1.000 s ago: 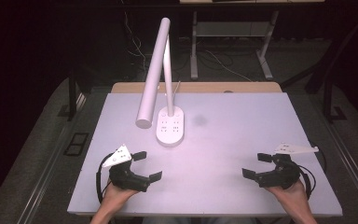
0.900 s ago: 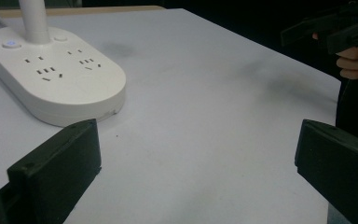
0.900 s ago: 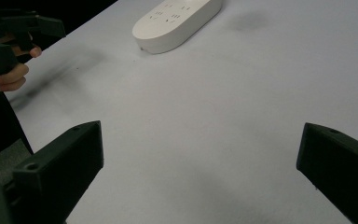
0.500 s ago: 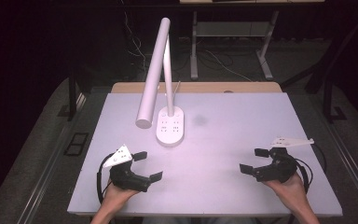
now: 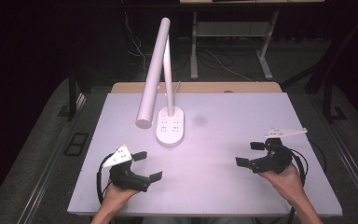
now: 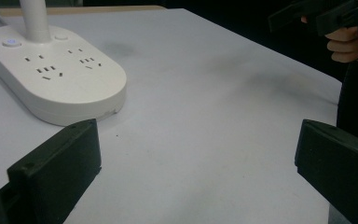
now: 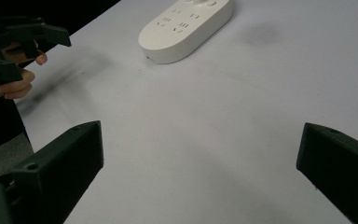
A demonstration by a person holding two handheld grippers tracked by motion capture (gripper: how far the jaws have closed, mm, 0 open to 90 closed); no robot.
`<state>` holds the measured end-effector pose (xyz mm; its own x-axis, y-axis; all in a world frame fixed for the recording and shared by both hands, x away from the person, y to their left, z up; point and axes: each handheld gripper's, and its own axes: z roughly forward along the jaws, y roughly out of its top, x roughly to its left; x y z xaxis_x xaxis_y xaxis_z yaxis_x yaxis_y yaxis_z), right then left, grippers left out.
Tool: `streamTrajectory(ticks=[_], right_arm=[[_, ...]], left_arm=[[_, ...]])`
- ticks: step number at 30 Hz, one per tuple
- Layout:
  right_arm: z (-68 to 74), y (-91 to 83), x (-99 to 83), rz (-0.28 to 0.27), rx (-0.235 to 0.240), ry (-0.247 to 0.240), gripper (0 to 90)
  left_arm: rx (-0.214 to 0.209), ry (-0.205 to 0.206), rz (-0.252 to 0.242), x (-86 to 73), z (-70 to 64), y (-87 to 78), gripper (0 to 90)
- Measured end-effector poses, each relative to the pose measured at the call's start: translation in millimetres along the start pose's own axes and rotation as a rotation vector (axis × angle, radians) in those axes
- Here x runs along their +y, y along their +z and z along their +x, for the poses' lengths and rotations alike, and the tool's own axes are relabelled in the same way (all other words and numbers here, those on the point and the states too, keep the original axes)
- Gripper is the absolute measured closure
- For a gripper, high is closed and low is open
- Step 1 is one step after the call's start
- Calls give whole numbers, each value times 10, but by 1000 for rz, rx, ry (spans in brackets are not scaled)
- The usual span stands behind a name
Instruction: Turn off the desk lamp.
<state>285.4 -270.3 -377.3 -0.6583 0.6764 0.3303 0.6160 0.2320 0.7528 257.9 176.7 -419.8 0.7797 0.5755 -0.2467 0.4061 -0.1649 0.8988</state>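
The left gripper (image 5: 144, 165) is being held low over the near left part of the bench (image 5: 233, 116), its jaws spread wide with nothing between them. The right gripper (image 5: 249, 154) is being held over the near right part, jaws likewise spread and empty. The white desk lamp (image 5: 170, 126) is being left untouched toward the back of the bench, left of centre, well apart from both grippers, with sockets showing on its oval base (image 6: 56, 79).

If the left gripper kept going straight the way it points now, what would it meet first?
Probably nothing close: the open left gripper faces bare table. The lamp base sits left of that line, the right gripper to its right. Depth is uncertain.
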Motion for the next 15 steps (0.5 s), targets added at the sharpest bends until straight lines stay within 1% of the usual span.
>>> streamTrajectory(ticks=[7, 8, 15], right_arm=[[11, 63, 105, 18, 11, -16, 4], [12, 75, 119, 20, 20, -18, 4], [48, 154, 233, 36, 27, -40, 4]], left_arm=[[4, 6, 1, 0, -3, 2, 0], [4, 6, 1, 0, -3, 2, 0], [7, 1, -1, 0, -1, 9, 0]])
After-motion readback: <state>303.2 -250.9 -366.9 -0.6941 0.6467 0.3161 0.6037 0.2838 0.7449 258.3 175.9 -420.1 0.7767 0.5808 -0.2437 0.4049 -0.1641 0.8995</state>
